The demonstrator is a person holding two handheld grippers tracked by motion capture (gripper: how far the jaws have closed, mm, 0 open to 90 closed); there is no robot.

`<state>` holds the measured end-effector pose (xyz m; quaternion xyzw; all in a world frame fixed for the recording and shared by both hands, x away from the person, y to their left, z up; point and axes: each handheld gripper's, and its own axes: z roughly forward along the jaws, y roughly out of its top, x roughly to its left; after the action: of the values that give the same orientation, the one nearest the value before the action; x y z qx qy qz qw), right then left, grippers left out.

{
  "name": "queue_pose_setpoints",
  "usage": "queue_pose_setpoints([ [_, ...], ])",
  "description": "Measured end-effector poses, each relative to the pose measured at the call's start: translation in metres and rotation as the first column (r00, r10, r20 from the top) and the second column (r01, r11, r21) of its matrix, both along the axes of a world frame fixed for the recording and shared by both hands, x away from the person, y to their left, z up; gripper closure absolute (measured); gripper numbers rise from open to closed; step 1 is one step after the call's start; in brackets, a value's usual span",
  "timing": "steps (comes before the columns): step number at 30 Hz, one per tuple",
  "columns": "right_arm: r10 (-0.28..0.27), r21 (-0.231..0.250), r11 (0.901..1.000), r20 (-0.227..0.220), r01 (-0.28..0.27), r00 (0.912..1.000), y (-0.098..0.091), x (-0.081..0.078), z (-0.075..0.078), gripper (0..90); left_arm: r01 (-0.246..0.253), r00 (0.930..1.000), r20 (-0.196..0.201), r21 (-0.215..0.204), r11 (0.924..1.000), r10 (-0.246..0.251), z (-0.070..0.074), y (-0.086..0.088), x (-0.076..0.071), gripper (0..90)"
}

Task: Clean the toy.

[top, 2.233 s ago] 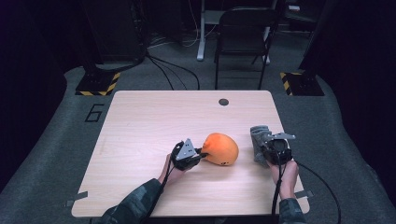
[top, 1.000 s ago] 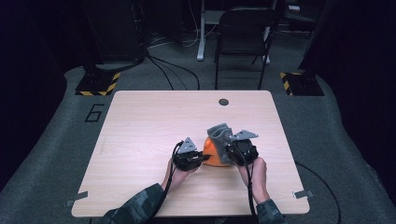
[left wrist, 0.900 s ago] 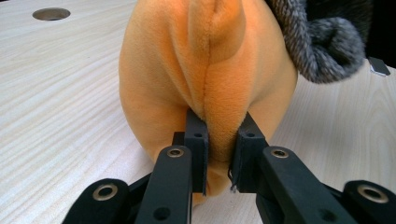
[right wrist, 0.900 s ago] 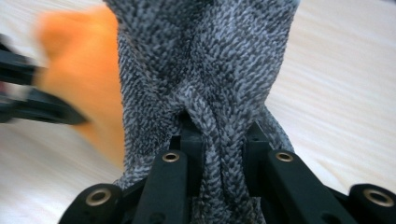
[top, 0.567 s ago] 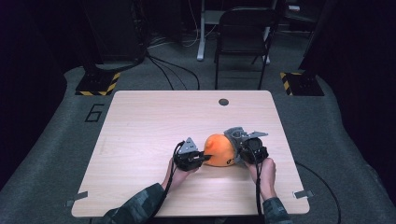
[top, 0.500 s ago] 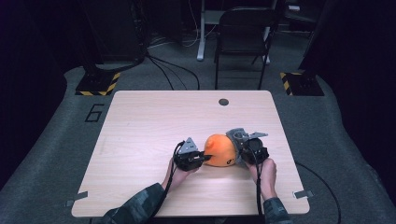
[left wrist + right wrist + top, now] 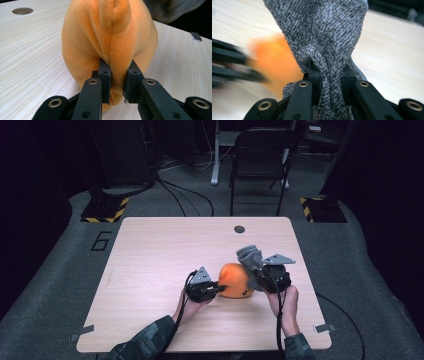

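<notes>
Pale wooden table (image 7: 150,270) carries an orange plush toy (image 7: 235,280) pinched by the left gripper (image 7: 216,288), while the right gripper (image 7: 255,279), just beside it, clamps a grey sock (image 7: 250,256), probably next to be draped over the toy.

In my right gripper view the orange plush toy (image 7: 274,60) and my left gripper (image 7: 234,67) are smeared by blur. The grey knitted sock (image 7: 324,42) runs off the top edge, hiding the table (image 7: 392,50) behind.
</notes>
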<state>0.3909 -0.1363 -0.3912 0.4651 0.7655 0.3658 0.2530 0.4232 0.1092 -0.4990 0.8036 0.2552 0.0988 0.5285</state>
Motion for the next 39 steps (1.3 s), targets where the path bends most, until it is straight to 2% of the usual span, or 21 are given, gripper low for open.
queue_pose_setpoints([
  [2,0.056,0.009,0.9984,0.021,-0.057,0.9982,0.016,-0.006,0.006,76.8,0.011,0.9999,0.01,0.019,0.9998,-0.011,0.001,-0.001,-0.001,78.6],
  [4,0.093,-0.033,0.9951,0.023,-0.093,0.9954,0.035,-0.008,0.001,76.8,0.016,0.9998,0.015,0.029,0.9995,-0.016,0.002,-0.001,-0.002,78.6],
  [6,0.073,-0.112,0.9911,0.006,-0.072,0.9973,0.046,-0.004,-0.013,76.8,0.01,0.9998,0.018,0.038,0.9992,-0.011,0.001,-0.002,-0.003,78.6],
  [7,0.069,-0.127,0.9895,0.003,-0.068,0.9976,0.047,-0.003,-0.017,76.9,0.011,0.9999,0.011,0.037,0.9993,-0.011,0.001,-0.002,-0.003,78.6],
  [8,0.062,-0.138,0.9885,0.001,-0.061,0.9981,0.044,0.0,-0.022,76.9,0.008,0.9999,0.012,0.031,0.9995,-0.008,0.0,-0.001,-0.002,78.5],
  [10,0.043,-0.121,0.9916,-0.018,-0.045,0.9989,0.038,0.004,-0.024,76.8,0.011,0.9999,0.01,0.031,0.9995,-0.011,0.0,-0.001,-0.002,78.5],
  [13,0.018,-0.133,0.9909,-0.029,-0.022,0.9994,0.028,0.008,-0.028,76.8,0.017,0.9998,0.003,0.026,0.9995,-0.017,0.0,-0.001,0.0,78.5],
  [15,-0.004,-0.116,0.9932,-0.056,-0.002,0.9984,0.018,0.011,-0.033,76.7,0.018,0.9998,0.006,0.028,0.9994,-0.018,0.0,-0.001,0.0,78.5],
  [17,-0.039,-0.122,0.9921,-0.08,0.03,0.996,0.008,0.015,-0.038,76.7,0.021,0.9998,0.003,0.025,0.9995,-0.021,0.0,0.0,0.0,78.4],
  [19,-0.085,-0.152,0.986,-0.097,0.07,0.9917,-0.003,0.021,-0.047,76.4,0.018,0.9998,-0.003,0.016,0.9997,-0.018,-0.001,0.0,0.0,78.1],
  [21,-0.129,-0.149,0.9827,-0.126,0.11,0.9837,-0.016,0.027,-0.06,76.2,0.018,0.9998,0.002,0.021,0.9996,-0.018,-0.001,0.001,0.0,77.9],
  [24,-0.164,-0.156,0.9781,-0.169,0.138,0.972,-0.031,0.035,-0.073,76.4,0.02,0.9998,0.002,0.021,0.9996,-0.021,0.0,0.001,0.0,77.8],
  [26,-0.164,-0.136,0.9802,-0.153,0.144,0.9744,-0.035,0.034,-0.067,76.7,0.009,1.0,0.002,0.012,0.9999,-0.009,-0.001,0.001,0.001,77.8],
  [28,-0.155,-0.095,0.9848,-0.106,0.145,0.9822,-0.035,0.027,-0.049,76.7,0.017,0.9998,-0.009,0.009,0.9998,-0.017,-0.001,0.002,0.002,77.8],
  [30,-0.1,-0.036,0.9945,-0.05,0.099,0.9937,-0.031,0.017,-0.027,76.6,0.016,0.9999,-0.006,0.01,0.9998,-0.016,-0.001,0.002,0.002,77.8],
  [32,-0.055,-0.02,0.9983,-0.02,0.055,0.9983,-0.018,0.011,-0.017,76.5,0.013,0.9999,0.001,0.011,0.9999,-0.013,-0.001,0.002,0.002,77.7],
  [34,-0.008,-0.028,0.9996,-0.019,0.008,0.9998,-0.003,0.01,-0.017,76.4,0.015,0.9999,0.003,0.016,0.9998,-0.015,-0.001,0.002,0.002,77.6],
  [36,0.016,-0.071,0.9973,-0.025,-0.018,0.9996,0.011,0.011,-0.023,76.4,0.015,0.9999,0.001,0.018,0.9997,-0.015,-0.001,0.003,0.002,77.5],
  [38,0.005,-0.106,0.9943,-0.03,-0.009,0.9995,0.017,0.013,-0.029,76.6,0.012,0.9999,-0.008,0.01,0.9999,-0.012,-0.002,0.003,0.003,77.1],
  [39,0.005,-0.106,0.9943,-0.039,-0.01,0.9992,0.017,0.014,-0.031,76.8,0.02,0.9997,-0.012,0.012,0.9997,-0.02,-0.002,0.003,0.003,76.7],
])
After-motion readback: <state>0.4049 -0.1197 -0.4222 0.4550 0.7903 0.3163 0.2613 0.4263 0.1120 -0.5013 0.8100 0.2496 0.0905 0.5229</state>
